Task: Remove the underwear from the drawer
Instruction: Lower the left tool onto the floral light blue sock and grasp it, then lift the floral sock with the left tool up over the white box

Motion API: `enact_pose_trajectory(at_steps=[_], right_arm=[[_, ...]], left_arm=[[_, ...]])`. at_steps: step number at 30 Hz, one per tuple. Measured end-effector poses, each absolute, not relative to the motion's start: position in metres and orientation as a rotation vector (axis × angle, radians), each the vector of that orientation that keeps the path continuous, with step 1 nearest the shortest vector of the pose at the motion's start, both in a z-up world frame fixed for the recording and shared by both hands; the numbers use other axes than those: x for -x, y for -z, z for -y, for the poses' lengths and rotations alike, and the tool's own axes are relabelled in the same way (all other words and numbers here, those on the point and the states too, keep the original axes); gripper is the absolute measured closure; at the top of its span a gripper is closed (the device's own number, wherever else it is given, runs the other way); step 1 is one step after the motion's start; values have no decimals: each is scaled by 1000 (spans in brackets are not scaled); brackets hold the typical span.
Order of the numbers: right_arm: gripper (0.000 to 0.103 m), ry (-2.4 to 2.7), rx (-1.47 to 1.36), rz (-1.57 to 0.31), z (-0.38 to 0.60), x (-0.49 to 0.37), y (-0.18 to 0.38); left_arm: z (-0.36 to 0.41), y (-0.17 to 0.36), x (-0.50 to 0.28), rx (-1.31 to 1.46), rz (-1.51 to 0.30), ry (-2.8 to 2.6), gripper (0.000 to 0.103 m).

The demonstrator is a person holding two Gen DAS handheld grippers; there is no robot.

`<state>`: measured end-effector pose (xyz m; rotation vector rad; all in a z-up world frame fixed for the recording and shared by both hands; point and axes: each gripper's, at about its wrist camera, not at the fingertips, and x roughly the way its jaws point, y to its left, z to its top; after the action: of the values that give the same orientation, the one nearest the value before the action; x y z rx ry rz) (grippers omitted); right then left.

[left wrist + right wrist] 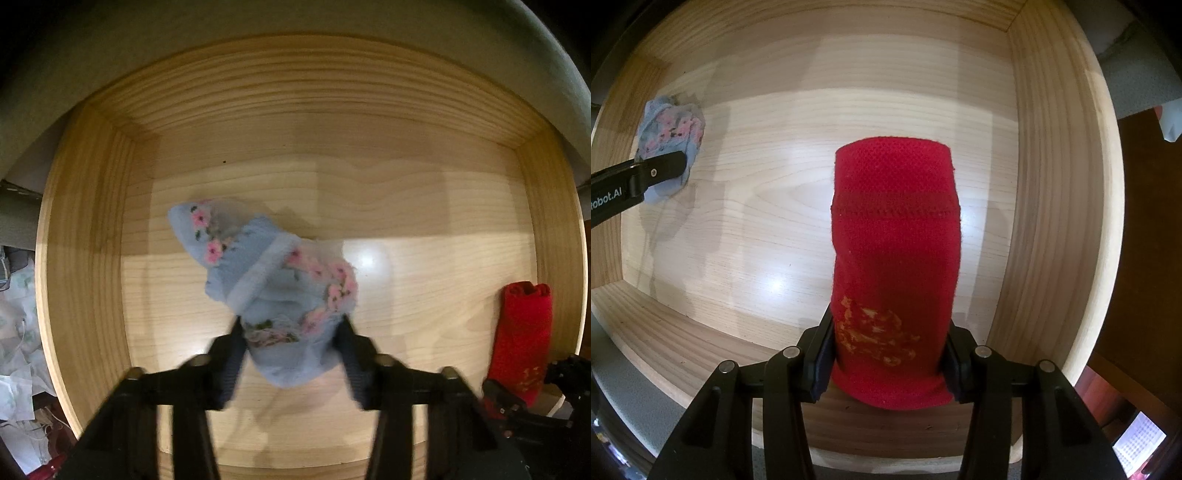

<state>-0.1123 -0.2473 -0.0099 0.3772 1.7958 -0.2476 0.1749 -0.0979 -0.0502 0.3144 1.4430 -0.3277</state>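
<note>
The left tool is gripping the blue floral underwear inside the drawer; the right tool is clamping the red underwear. Hanging fabric may be catching on the drawer's front wall during lifting.

Blue underwear: pale blue, pink floral trim, bunched and crumpled, near end raised off the floor of the drawer, left of centre. Motion-blurred.

Red underwear: red knit, folded into a long roll, gold print at near end, lying lengthwise near the drawer's right wall.
</note>
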Motion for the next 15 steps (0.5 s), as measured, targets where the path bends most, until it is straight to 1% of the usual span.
enact_pose_trajectory(at_steps=[7,12,15], right_arm=[[57,251,-379,-1797,244,111,1],[57,256,-377,-1800,244,109,-2],[57,256,-369,-1802,246,107,-2]], left_arm=[[98,49,-168,-324,-1456,345,77],[99,47,-169,-344,-1474,350,82],[97,42,-170,-343,-1479,355,83]])
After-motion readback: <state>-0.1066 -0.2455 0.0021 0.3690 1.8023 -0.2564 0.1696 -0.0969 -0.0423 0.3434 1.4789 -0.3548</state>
